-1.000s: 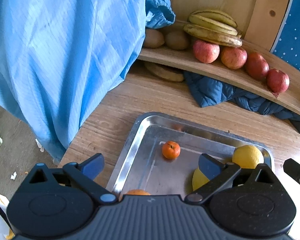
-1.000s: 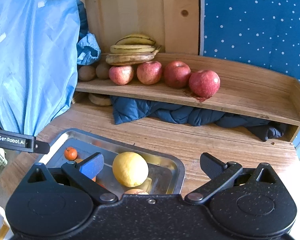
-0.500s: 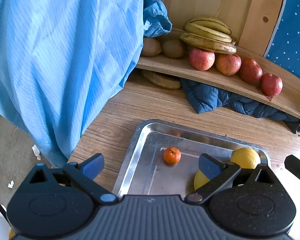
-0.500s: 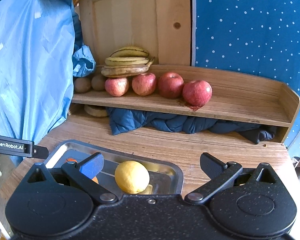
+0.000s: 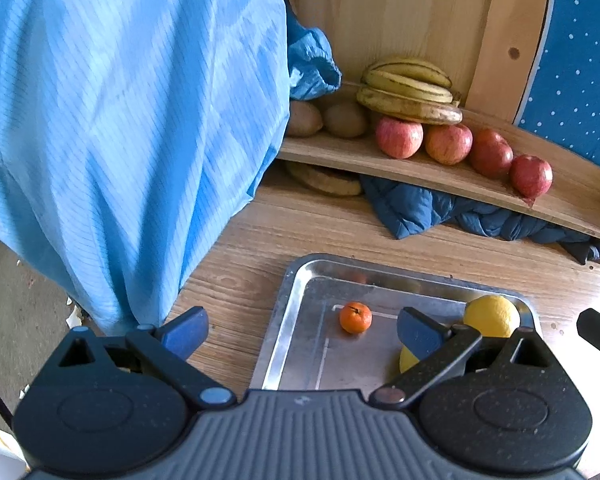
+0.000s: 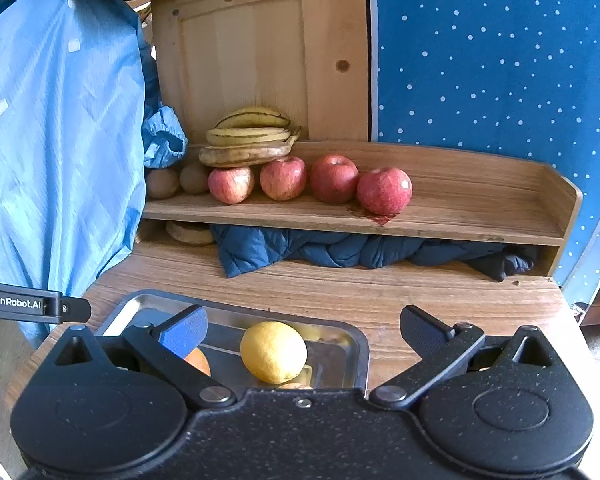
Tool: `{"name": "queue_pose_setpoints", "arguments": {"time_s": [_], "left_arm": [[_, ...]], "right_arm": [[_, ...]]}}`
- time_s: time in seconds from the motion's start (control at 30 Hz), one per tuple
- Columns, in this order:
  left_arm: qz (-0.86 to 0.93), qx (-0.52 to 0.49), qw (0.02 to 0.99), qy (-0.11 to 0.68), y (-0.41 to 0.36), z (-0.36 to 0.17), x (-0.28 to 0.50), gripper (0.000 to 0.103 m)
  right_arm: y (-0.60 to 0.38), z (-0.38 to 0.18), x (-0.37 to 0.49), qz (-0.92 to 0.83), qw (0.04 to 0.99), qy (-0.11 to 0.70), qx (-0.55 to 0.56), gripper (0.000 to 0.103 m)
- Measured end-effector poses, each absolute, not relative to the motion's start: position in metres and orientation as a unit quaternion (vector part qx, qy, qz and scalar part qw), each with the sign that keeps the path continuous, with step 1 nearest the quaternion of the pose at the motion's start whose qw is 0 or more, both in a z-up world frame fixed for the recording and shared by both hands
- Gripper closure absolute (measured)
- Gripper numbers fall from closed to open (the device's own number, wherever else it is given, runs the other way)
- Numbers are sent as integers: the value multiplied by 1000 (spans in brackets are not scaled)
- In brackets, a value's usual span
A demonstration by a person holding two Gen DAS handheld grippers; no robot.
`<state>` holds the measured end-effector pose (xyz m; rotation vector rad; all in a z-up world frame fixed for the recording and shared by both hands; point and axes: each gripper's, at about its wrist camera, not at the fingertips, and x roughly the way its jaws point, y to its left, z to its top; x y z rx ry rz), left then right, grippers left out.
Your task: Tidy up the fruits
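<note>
A metal tray lies on the wooden table. It holds a small tangerine, a lemon and a second yellow fruit half hidden by my finger. On the wooden shelf sit bananas, several red apples and two kiwis. My left gripper hovers open and empty above the tray's near left corner. Over the tray's right end, my right gripper is open and empty.
A light blue garment hangs at the left. A dark blue quilted cloth is stuffed under the shelf, beside a brown flat item. A blue dotted backdrop stands behind.
Both grippers have pulled back and up from the tray, so tray and shelf look smaller and lower. Both stay open. The fruits have not moved.
</note>
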<state>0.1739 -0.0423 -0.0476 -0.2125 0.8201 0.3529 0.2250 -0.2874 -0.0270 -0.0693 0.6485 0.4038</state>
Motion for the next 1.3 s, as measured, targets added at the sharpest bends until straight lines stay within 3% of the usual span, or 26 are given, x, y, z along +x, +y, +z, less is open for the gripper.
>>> {"name": "queue_pose_setpoints", "arguments": {"time_s": [1.3], "left_arm": [[117,-75,935,326,-33,-27,59,1]], "right_arm": [[-273,5,110,174,949,260,-20,1]]}}
